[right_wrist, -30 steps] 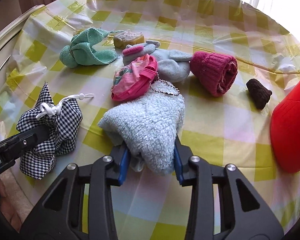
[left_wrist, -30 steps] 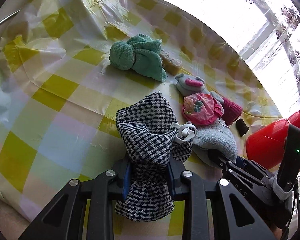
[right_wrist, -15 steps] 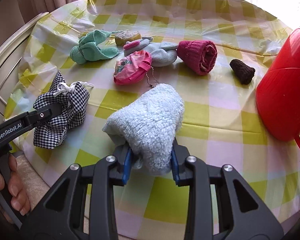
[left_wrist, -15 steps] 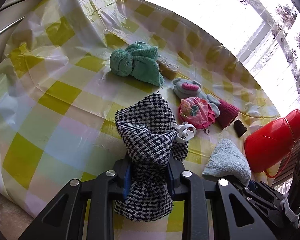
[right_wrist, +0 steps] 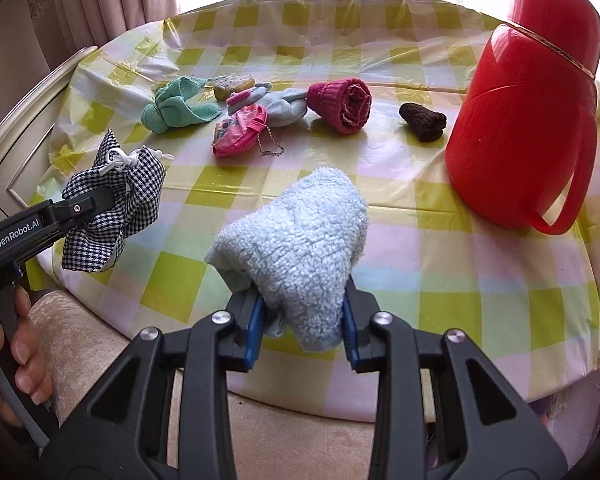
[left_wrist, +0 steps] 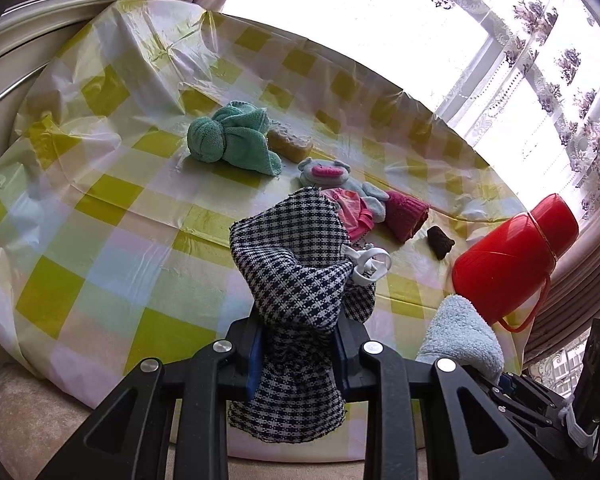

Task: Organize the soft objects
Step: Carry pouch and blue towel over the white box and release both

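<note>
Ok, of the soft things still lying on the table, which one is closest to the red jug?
The small dark brown knitted piece, lying alone beside the red plastic jug. The magenta rolled knit lies farther left, with the others.

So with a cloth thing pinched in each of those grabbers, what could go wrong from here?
The fluffy blue towel is pinched only at its lower end by the right gripper, so it might slip out. The checkered pouch in the left gripper trails a white drawstring that could snag. A careless swing near the red thermos jug might knock it over.
</note>
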Demonstrator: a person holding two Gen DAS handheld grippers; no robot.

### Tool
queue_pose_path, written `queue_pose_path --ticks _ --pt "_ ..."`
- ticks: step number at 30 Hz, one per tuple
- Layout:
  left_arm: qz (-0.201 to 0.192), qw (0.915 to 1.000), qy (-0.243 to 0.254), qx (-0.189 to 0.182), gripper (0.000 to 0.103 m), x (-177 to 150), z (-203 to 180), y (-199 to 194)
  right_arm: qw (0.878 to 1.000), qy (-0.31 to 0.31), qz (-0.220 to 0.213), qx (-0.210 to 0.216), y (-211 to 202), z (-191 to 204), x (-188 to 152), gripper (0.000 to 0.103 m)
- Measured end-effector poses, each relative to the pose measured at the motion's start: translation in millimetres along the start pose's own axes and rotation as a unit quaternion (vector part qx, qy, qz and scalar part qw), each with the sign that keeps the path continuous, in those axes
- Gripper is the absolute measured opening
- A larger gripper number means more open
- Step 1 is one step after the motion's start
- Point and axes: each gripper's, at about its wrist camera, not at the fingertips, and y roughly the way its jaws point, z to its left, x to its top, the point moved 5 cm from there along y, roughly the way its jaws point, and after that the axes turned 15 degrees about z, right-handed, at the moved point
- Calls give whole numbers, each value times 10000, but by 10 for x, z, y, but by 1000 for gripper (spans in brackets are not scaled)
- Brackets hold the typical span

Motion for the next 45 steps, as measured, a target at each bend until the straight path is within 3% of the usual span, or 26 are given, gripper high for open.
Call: queue_pose_path --ticks 11,20,27,33,45 --pt "111 9957 799 -449 29 -397 -763 -155 9984 468 -243 -194 -490 -535 -503 36" --pt "367 9844 1538 -772 29 -744 -1476 -119 9912 1110 -422 -587 -926 -1296 -978 36" --pt "655 9711 2062 -1009 29 -990 -2008 -19 9779 1796 -320 -1024 -1124 -2029 -1517 36" --pt "858 9573 2526 -1113 29 -1204 -2445 77 9612 2497 -158 -1158 -1148 -2538 -1990 36" --pt "1217 9263 3302 -1345 31 -1614 -3215 234 9421 3088 -41 -1304 -1190 -2990 -2384 42"
